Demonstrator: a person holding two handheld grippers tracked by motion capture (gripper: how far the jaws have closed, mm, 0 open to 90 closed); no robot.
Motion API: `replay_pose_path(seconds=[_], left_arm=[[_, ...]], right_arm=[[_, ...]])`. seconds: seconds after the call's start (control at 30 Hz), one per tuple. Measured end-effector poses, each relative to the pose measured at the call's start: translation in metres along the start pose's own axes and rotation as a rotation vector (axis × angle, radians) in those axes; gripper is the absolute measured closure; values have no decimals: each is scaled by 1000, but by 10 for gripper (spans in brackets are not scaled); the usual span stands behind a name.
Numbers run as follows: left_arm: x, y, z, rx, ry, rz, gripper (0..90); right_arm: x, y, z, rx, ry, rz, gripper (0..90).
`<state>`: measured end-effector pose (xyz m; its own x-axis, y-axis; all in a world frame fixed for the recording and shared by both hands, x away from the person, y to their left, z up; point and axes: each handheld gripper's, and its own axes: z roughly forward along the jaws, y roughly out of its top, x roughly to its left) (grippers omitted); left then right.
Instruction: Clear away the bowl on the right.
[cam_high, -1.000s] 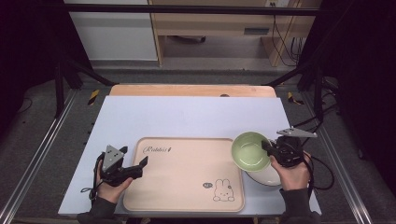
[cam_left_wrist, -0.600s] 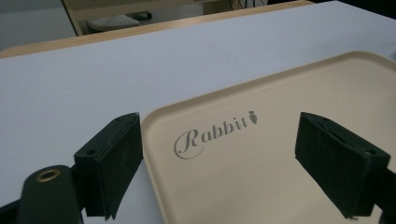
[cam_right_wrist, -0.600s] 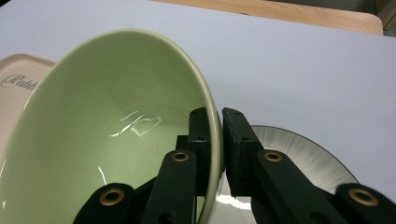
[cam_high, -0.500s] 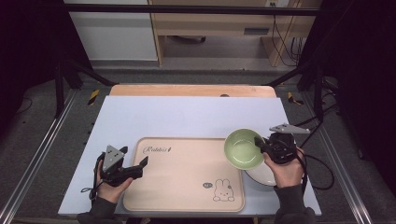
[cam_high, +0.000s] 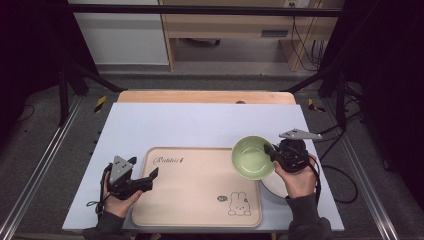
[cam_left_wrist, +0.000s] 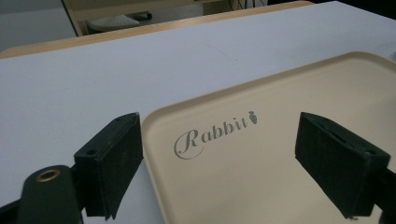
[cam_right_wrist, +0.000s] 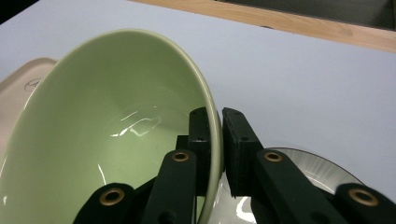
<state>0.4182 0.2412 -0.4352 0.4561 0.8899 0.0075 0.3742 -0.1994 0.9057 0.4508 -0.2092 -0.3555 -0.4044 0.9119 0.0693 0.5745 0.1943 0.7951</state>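
A light green bowl (cam_high: 252, 157) hangs tilted above the right edge of a beige tray (cam_high: 195, 195) printed "Rabbit". My right gripper (cam_high: 270, 151) is shut on the bowl's right rim; in the right gripper view its fingertips (cam_right_wrist: 214, 140) pinch the green bowl (cam_right_wrist: 107, 140) wall from both sides. A white plate (cam_high: 275, 186) lies on the table under that hand, seen as a white plate (cam_right_wrist: 308, 170) behind the jaws. My left gripper (cam_high: 150, 176) rests at the tray's left edge, open, with nothing between its pads (cam_left_wrist: 112, 158); the tray (cam_left_wrist: 261, 154) corner lies between them.
A pale blue mat (cam_high: 200, 125) covers the table, with a wooden strip (cam_high: 205, 96) along the far edge. Dark frame rails and cables run down both sides. The far half of the mat holds nothing.
My right gripper has carried the green bowl up off the white plate and leftward toward the tray. The left gripper has stayed put.
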Motion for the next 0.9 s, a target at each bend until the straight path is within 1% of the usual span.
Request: replay_pose_path(seconds=[0.17,0.23,0.27,0.47,0.67,0.73,0.9], left_arm=[[0,0,0,0,0,1,147],[0,0,0,0,0,0,147],[0,0,0,0,0,0,147],[0,0,0,1,0,1,147],[0,0,0,0,0,0,147],[0,0,0,2,0,1,147],[0,0,0,0,0,1,147]], right_arm=[[5,3,3,-1,8,-16,825],[7,4,4,2,11,-12,825],[8,5,5,-1,16,-20,825],[11,6,7,-1,21,-21,825],[15,7,10,4,27,-33,825],[17,8,11,4,32,-28,825],[20,8,14,5,39,-39,826]])
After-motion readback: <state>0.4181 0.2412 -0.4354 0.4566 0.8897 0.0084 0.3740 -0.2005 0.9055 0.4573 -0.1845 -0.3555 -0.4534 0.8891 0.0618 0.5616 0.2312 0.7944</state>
